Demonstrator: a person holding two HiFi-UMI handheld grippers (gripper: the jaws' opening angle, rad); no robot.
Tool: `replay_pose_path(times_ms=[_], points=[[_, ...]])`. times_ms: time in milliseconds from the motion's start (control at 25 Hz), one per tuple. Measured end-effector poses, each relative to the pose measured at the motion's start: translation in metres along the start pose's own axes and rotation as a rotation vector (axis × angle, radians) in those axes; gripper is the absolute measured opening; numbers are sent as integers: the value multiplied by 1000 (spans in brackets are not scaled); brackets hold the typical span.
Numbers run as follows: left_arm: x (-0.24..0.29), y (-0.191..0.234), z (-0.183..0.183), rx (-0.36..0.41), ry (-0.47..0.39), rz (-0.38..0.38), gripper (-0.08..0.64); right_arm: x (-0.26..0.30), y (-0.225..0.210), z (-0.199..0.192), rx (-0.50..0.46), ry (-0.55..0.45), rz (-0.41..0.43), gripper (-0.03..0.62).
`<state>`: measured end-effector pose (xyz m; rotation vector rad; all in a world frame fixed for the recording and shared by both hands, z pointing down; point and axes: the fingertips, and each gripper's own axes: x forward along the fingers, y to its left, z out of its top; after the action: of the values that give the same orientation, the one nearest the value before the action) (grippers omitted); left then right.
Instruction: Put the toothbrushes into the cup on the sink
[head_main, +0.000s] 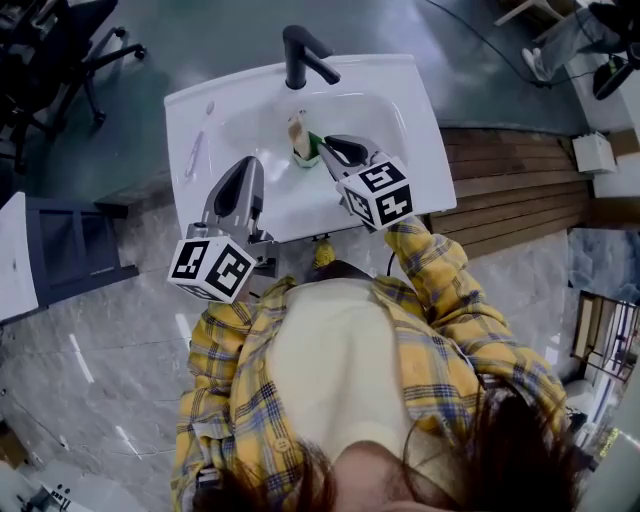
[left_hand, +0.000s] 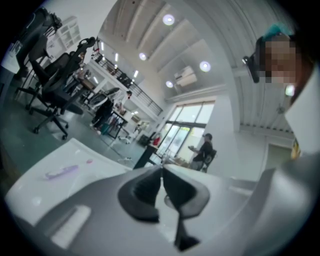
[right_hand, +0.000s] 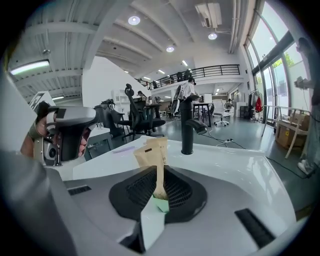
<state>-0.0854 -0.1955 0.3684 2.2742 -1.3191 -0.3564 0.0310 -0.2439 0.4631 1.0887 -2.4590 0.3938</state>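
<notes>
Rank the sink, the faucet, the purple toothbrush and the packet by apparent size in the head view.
1. sink
2. faucet
3-4. purple toothbrush and packet: unsure, since the toothbrush is longer but thinner.

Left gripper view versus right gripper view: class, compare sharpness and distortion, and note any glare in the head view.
Left gripper view: soft all over, tilted, dark rounded corners. Right gripper view: faucet crisp, the packet's near end blurred, ceiling lines bowed. Head view: pale sheen on the white sink.
</notes>
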Motion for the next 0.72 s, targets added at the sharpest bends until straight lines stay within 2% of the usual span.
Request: replay_pose_path(times_ms=[360,720], points=[[8,-4,-8,19,48,-24,12,-32,-2,15,54,-62,-51,41],[16,4,-13,103,124,17,6,-53,-3,26,128,-131,-90,17]])
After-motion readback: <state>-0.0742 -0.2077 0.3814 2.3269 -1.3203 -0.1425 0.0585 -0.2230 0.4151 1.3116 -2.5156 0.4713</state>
